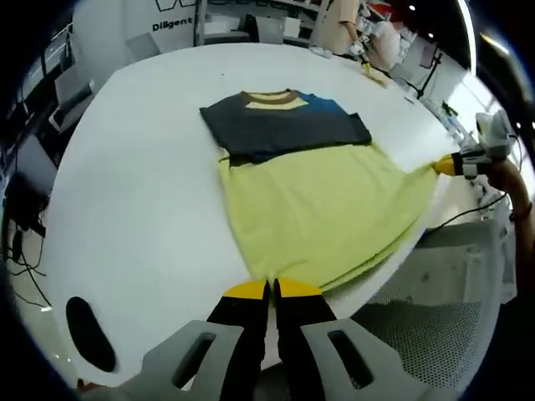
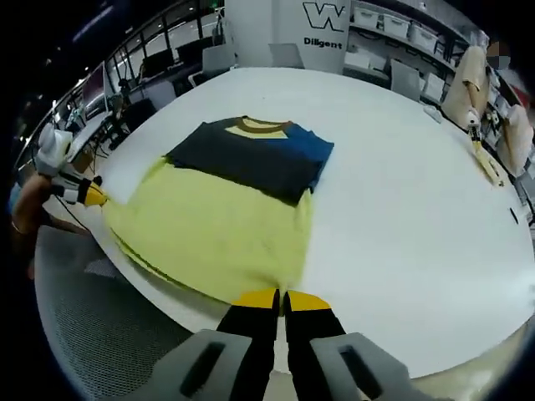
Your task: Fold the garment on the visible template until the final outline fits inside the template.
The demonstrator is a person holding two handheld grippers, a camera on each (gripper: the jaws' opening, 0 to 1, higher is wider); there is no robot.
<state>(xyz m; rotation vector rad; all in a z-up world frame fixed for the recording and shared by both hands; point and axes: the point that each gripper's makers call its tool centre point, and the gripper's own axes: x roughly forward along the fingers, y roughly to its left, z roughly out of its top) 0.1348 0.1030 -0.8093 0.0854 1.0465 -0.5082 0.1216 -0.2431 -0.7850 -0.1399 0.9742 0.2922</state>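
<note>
Two pairs of yellow-tipped jaws are pressed together, each on a corner of the garment's hem. In the left gripper view the left gripper (image 1: 272, 288) rises from six o'clock with its jaws clenched, the yellow tips meeting the near edge of the garment (image 1: 322, 205), where the fabric looks pinched between them. In the right gripper view the right gripper (image 2: 282, 298) likewise comes up from six o'clock, jaws closed against the near hem corner of the same garment (image 2: 219, 221).

The garment is a T-shirt lying flat on the white table (image 1: 142, 184), its lower body pale yellow-green, its upper part dark grey with a blue panel at one shoulder and a brown-edged collar. The dark sleeves appear folded in over the chest. In the left gripper view the collar points toward twelve o'clock and the hem toward six; the yellow body spreads toward four o'clock, where it reaches the table's edge. There, at three o'clock, the right gripper appears as a yellow tip on the far hem corner, with a hand behind it. In the right gripper view the left gripper shows at nine o'clock in the same manner, at the other hem corner.

Beyond the table, toward twelve o'clock in the right gripper view, stands a white panel with dark lettering (image 2: 323, 25). A perforated grey surface (image 2: 100, 326) lies below the table edge toward eight o'clock.
</note>
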